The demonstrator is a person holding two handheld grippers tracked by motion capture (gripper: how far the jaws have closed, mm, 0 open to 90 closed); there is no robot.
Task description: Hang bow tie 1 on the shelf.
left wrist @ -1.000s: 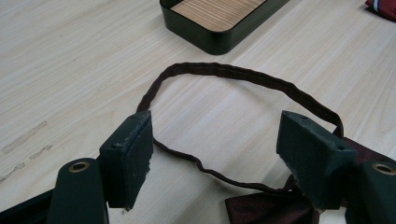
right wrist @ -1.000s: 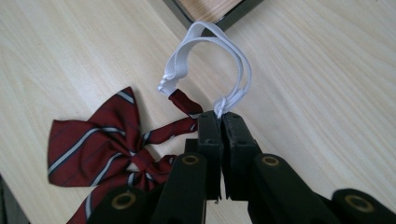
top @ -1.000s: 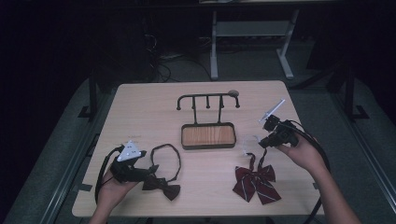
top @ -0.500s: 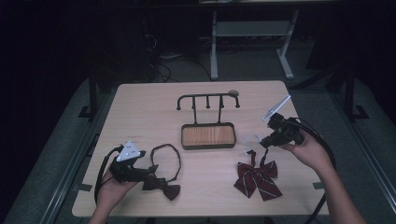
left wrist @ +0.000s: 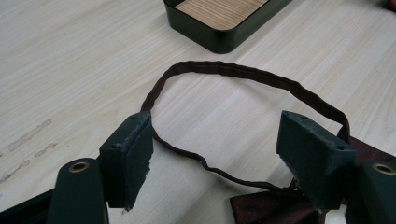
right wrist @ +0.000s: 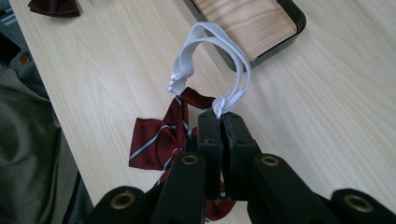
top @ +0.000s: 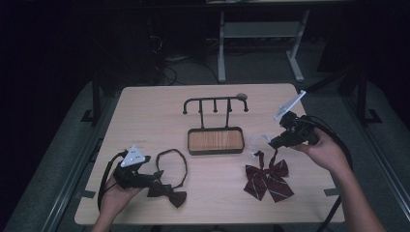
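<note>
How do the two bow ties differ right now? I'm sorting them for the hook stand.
The striped red bow tie has white stripes and a white elastic loop; the dark bow tie is plain with a dark strap loop.
The right hand-held gripper pinches the striped one's loop, lifting it; the left hand-held gripper stands open over the dark tie's strap, which lies flat.
Both are pre-tied bows on the table.

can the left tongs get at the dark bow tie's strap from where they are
Probably yes. The left tongs stand open just over the dark strap, which lies flat on the table with nothing over it.
</note>
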